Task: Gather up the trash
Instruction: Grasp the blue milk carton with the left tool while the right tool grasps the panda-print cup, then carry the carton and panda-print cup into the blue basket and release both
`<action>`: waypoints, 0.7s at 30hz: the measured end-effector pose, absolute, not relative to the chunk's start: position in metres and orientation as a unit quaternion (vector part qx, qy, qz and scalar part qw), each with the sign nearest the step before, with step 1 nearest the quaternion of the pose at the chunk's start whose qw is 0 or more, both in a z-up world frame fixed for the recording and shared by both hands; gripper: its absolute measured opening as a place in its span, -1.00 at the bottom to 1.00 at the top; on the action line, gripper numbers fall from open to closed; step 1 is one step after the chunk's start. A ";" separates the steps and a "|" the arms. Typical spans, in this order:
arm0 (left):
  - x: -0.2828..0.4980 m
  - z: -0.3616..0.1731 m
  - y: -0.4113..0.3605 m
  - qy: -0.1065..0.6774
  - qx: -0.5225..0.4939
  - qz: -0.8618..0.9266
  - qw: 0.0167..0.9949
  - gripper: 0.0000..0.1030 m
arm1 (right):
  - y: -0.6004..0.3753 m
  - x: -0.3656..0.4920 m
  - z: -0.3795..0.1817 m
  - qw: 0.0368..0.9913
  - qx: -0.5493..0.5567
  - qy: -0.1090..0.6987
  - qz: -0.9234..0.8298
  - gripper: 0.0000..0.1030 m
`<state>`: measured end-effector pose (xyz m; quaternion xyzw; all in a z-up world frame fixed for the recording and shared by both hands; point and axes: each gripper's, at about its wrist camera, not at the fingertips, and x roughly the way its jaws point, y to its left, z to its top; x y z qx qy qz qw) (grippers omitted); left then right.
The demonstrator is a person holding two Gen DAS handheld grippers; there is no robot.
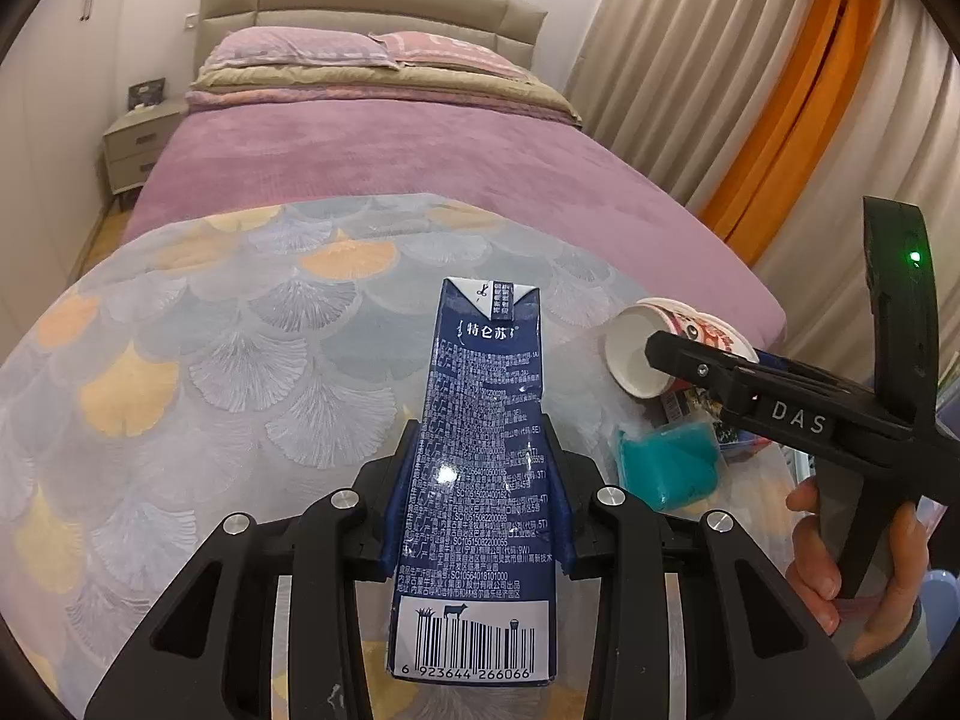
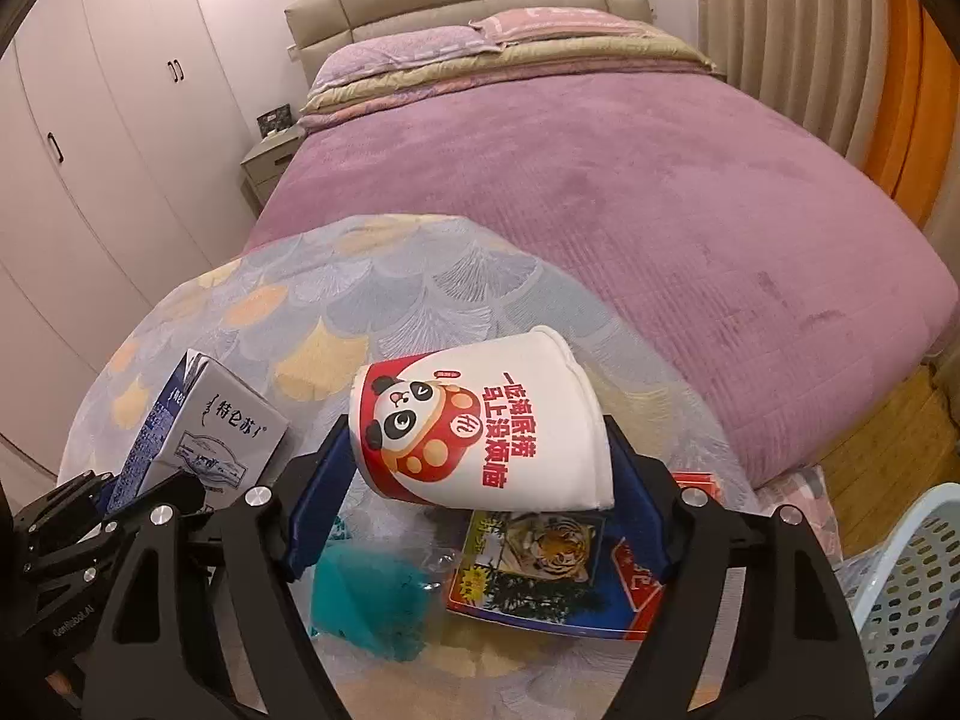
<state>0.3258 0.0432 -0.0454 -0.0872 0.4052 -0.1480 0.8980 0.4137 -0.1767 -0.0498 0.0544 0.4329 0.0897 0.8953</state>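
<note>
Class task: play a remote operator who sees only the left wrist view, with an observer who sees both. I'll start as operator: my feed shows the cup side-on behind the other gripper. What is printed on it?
Observer: The paper cup carries a cartoon panda and red Chinese lettering.
Operator: Is the right gripper actually holding it?
Observer: Yes, the right gripper has its blue pads on both sides of the cup, which lies sideways between them.
Operator: Anywhere to drop the trash?
Observer: A pale blue perforated basket stands at the lower right edge of the right wrist view.
Operator: What is under the cup?
Observer: A printed packet with a tiger picture, beside a teal bag.
</note>
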 end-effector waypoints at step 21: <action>0.279 0.029 -0.015 0.334 -0.052 -0.212 0.917 -0.33 | -0.273 0.320 0.024 0.928 0.136 0.344 0.037 0.43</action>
